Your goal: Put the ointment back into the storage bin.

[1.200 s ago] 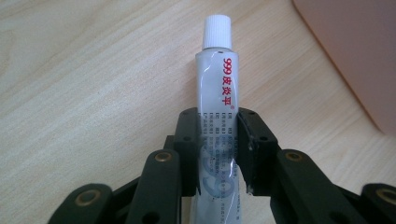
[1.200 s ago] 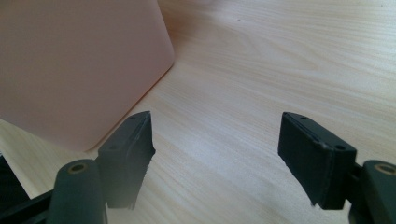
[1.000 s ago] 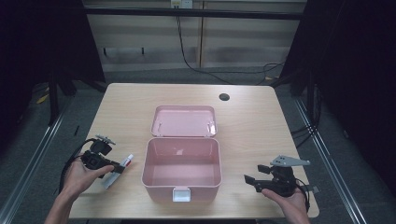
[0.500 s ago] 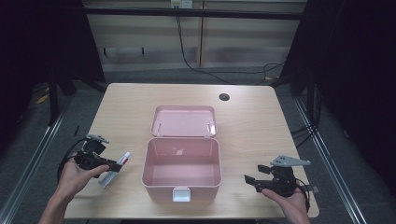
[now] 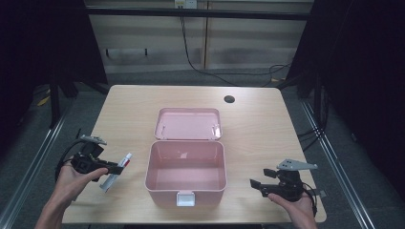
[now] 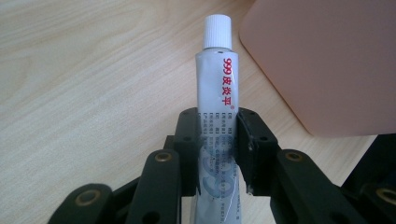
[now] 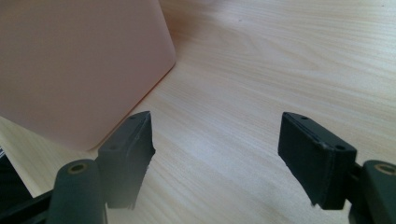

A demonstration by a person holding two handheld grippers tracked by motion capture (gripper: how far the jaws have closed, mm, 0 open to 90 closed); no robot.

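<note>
While the high view shows one open pink box (image 5: 185, 172) between two grippers, the left gripper (image 5: 111, 166) holds one tube (image 5: 116, 172) just beside its wall, probably for dropping in. From the left gripper view, pads (image 6: 247, 140) pinch the tube's middle, cap forward. From the right gripper view, the right gripper (image 7: 217, 154) stands spread, empty, near the box, likely waiting.

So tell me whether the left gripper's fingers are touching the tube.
Touching. In the left gripper view the left gripper has both fingers pressed against the sides of the tube, no gap either side.
</note>
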